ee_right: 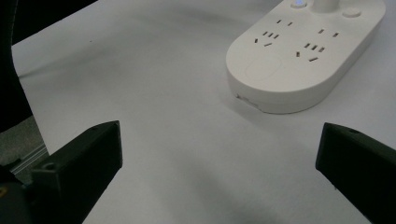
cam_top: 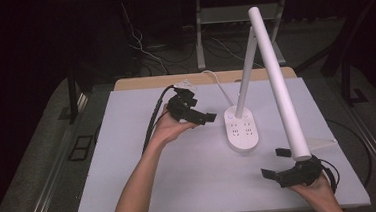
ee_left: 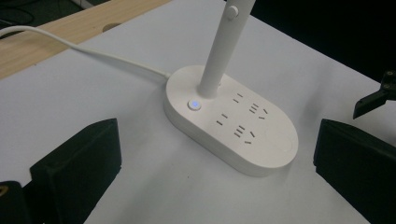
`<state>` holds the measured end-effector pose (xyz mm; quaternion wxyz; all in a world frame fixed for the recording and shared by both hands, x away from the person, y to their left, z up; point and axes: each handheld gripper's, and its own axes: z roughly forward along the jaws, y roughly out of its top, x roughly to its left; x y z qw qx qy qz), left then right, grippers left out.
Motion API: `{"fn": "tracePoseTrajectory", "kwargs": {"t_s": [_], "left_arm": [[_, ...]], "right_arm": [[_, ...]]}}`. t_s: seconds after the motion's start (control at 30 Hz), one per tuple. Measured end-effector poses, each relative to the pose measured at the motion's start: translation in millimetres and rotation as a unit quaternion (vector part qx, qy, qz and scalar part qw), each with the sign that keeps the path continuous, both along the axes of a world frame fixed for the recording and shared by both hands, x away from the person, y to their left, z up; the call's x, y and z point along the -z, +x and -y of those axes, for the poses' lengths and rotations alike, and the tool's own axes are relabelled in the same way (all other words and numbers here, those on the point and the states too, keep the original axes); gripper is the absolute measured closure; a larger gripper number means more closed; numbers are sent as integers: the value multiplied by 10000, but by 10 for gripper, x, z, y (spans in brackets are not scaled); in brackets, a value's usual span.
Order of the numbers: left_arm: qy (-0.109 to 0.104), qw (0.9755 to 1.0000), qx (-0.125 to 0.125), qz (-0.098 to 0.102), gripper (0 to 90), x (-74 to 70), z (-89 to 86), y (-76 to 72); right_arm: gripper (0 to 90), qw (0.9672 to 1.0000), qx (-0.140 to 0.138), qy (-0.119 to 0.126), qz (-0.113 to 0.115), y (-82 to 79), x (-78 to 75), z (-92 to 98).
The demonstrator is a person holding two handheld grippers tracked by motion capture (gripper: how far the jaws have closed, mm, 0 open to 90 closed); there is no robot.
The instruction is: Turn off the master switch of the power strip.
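No brand or writing can be read on the white desk lamp [cam_top: 241,127]. Its oval base, with sockets and a lit blue button [ee_left: 194,104], stands just ahead of the left gripper [cam_top: 197,116], whose jaws are wide apart. The right gripper [cam_top: 275,162], jaws also apart and empty, is near the base, which lies ahead to its upper right on the white table [cam_top: 181,181].
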<state>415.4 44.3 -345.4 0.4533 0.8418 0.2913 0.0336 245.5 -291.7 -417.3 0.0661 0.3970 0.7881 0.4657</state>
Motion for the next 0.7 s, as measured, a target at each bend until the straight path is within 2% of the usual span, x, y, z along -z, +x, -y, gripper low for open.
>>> {"fn": "tracePoseTrajectory", "kwargs": {"t_s": [0.43, 0.7], "left_arm": [[-99, 9999, -126, -49, 4, 1, 99, 154], [-288, 9990, -314, -137, 12, 91, 148, 250]], "right_arm": [[0, 10000, -22, -5, -8, 1, 0, 0], [0, 10000, -26, -3, -12, 1, 0, 0]]}}
